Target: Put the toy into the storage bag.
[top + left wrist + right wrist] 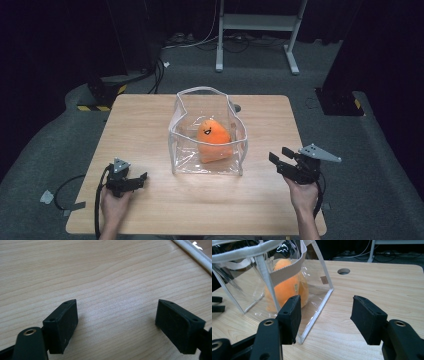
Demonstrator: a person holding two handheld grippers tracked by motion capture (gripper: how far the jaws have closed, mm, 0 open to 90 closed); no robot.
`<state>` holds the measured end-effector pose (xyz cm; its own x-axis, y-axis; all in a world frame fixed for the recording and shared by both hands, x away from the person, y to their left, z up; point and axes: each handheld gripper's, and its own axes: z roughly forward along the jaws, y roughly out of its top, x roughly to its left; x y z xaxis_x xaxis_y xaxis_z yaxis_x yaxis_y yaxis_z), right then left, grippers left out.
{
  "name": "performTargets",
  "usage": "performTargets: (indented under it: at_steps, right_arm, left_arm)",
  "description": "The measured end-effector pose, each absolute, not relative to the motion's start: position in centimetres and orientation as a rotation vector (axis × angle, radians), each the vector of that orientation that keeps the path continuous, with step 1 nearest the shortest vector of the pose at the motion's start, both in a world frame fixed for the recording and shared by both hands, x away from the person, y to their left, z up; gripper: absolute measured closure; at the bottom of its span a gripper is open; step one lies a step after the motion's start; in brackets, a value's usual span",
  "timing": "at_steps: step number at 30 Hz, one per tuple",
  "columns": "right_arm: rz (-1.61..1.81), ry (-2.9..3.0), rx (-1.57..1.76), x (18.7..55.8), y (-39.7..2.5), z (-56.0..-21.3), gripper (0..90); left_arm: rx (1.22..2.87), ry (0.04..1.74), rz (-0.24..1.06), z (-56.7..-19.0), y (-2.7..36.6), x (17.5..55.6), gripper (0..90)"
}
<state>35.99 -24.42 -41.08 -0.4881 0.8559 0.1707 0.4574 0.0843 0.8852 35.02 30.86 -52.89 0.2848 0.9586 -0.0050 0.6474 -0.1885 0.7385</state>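
Bag: a clear plastic bag (208,131) with white trim and webbing handles, standing upright and open-topped about mid-table, a bit toward the far edge.
Toy: an orange plush (214,140) sitting inside the bag on its floor, leaning a little, small dark face marking visible from the high view. In the right gripper view you see it through the clear wall, behind one of the handle straps.
Left gripper: left gripper (143,178) is down on the near-left part of the table (150,125), well apart from the bag, jaws wide apart with nothing between them but bare wood. The bag's white edge just peeks into the top right corner of its own view.
Right gripper: right gripper (281,154) sits just right of the bag, pointing at its near right corner, jaws also spread open and holding nothing. Not touching the bag as far as I can tell.
Hands: one hand on each gripper, coming in from the near edge.
Table extras: a round cable hole (343,271) in the wood past the bag.
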Motion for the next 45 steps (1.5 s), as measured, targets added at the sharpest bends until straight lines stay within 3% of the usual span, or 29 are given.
performTargets:
  at_steps: [45]
  right_arm:
    - [1.262,2.031,1.331,36.9,-23.4,-44.4,40.9]
  left_arm:
    - [1.922,1.437,0.628,-52.9,30.9,35.0,18.3]
